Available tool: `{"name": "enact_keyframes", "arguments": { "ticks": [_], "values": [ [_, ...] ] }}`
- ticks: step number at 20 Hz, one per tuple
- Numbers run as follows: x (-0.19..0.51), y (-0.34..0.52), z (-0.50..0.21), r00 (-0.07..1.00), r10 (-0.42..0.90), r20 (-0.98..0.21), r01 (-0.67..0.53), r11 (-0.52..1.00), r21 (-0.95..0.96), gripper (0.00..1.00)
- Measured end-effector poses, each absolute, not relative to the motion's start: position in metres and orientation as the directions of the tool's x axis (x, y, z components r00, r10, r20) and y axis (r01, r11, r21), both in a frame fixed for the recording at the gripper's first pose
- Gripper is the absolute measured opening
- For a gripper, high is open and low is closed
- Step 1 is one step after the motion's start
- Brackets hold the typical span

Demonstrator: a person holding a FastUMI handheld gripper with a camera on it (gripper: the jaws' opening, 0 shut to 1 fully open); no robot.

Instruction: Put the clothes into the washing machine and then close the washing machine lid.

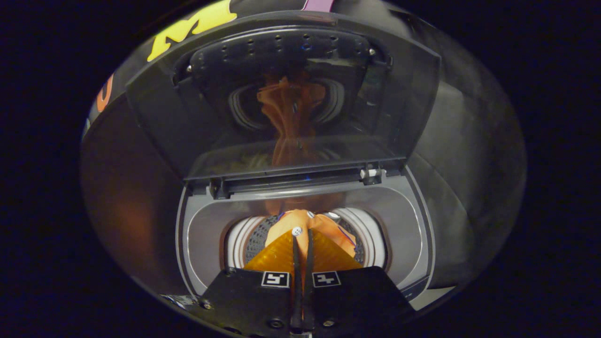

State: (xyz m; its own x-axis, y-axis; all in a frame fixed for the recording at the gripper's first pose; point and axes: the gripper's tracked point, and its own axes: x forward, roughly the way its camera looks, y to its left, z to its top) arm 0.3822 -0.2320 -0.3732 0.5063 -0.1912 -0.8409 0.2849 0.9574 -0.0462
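Note:
A top-loading washing machine (413, 220) stands open under me, its dark see-through lid (300, 108) raised upright behind the drum opening. My gripper (303, 239) hangs right over the drum (371, 244), fingers pressed together on an orange garment (324, 225). The cloth bunches just ahead of the fingertips, above the perforated drum wall. A white button sits at the fingertips. The lid mirrors the orange cloth.
The grey rim (206, 234) of the tub rings the opening on all sides. The lid's hinge bar (300, 180) runs across just beyond the drum. The dark booth wall surrounds the machine.

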Motion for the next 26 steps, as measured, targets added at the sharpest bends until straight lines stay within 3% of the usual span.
{"name": "enact_keyframes", "arguments": {
  "ticks": [16, 20, 26],
  "values": [
    [0.383, -0.229, -0.393, 0.467, -0.153, -0.871, 0.239, 0.97, -0.042, 0.07],
    [0.383, -0.229, -0.385, 0.486, -0.161, -0.859, 0.197, 0.978, -0.072, 0.8],
    [0.401, -0.218, -0.28, 0.694, -0.16, -0.702, 0.095, 0.987, -0.132, 0.79]
  ]
}}
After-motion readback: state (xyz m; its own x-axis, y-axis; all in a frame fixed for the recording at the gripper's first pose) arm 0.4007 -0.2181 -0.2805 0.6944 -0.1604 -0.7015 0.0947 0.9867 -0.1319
